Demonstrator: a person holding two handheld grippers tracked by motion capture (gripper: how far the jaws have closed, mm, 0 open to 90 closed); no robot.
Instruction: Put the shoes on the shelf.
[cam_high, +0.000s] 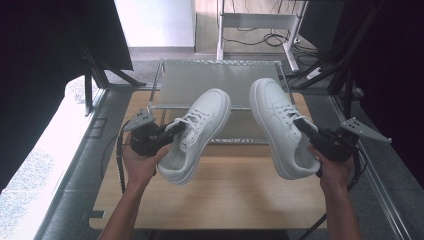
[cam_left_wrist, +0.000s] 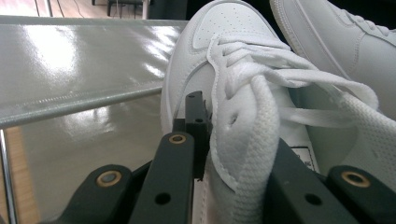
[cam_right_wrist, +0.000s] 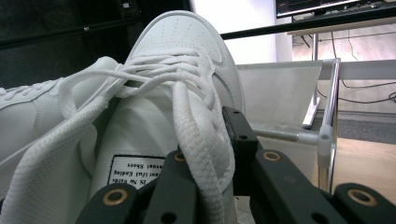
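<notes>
Two white lace-up sneakers hang in the air above the wooden table (cam_high: 235, 195). My left gripper (cam_high: 166, 132) is shut on the left sneaker (cam_high: 202, 125) at its lace-side collar, toe pointing away and to the right. In the left gripper view the jaws of my left gripper (cam_left_wrist: 233, 158) clamp that sneaker (cam_left_wrist: 224, 37) at its eyelet edge. My right gripper (cam_high: 306, 128) is shut on the right sneaker (cam_high: 275, 120) at its collar, toe pointing away. The right gripper view shows my right gripper (cam_right_wrist: 210, 163) pinching that sneaker (cam_right_wrist: 177, 42) at its laced edge, with the other sneaker (cam_right_wrist: 28, 112) to the left.
A two-tier shoe rack (cam_high: 210, 80) with grey mesh shelves and metal tubes stands at the table's far side, just beyond both toes. Its shelf (cam_left_wrist: 70, 60) and its corner post (cam_right_wrist: 327, 130) are close. Dark frames and curtains flank the table. A white desk leg stands behind.
</notes>
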